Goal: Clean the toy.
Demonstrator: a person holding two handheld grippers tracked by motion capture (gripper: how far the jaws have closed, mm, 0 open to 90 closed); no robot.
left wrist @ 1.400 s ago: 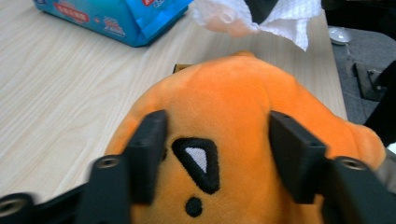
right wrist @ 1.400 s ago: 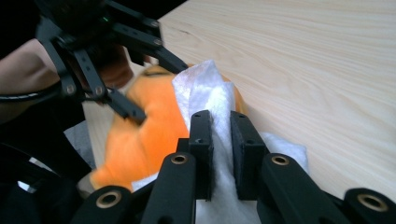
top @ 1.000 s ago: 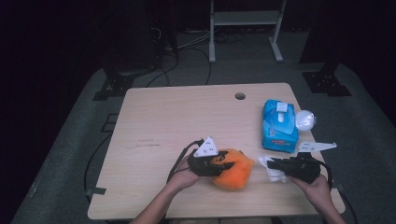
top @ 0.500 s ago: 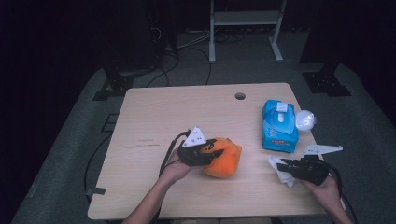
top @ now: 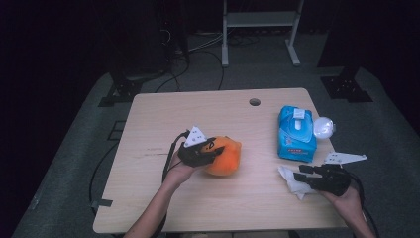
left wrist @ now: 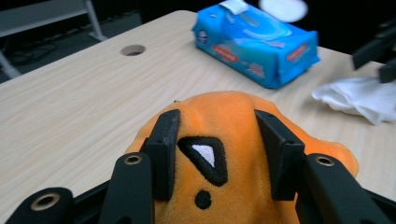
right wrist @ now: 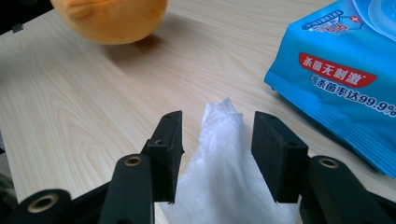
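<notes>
The left gripper (top: pixel 210 147) is clamped on the orange plush toy (top: pixel 225 156), its two black pads pressing into the soft head on either side of a stitched eye (the fabric bulges up between them in the left gripper view). The toy (left wrist: pixel 233 140) sits near the middle of the wooden table (top: pixel 208 114), well apart from the blue wipes pack (top: pixel 295 133).

The right gripper (top: pixel 303 172) has just been opening its jaws: they stand apart, with a crumpled white wipe (right wrist: pixel 224 168) lying between them on the table, neither pad pressing on it. The wipe (top: pixel 293 179) lies just in front of the wipes pack (right wrist: pixel 345 79), near the table's right edge.
</notes>
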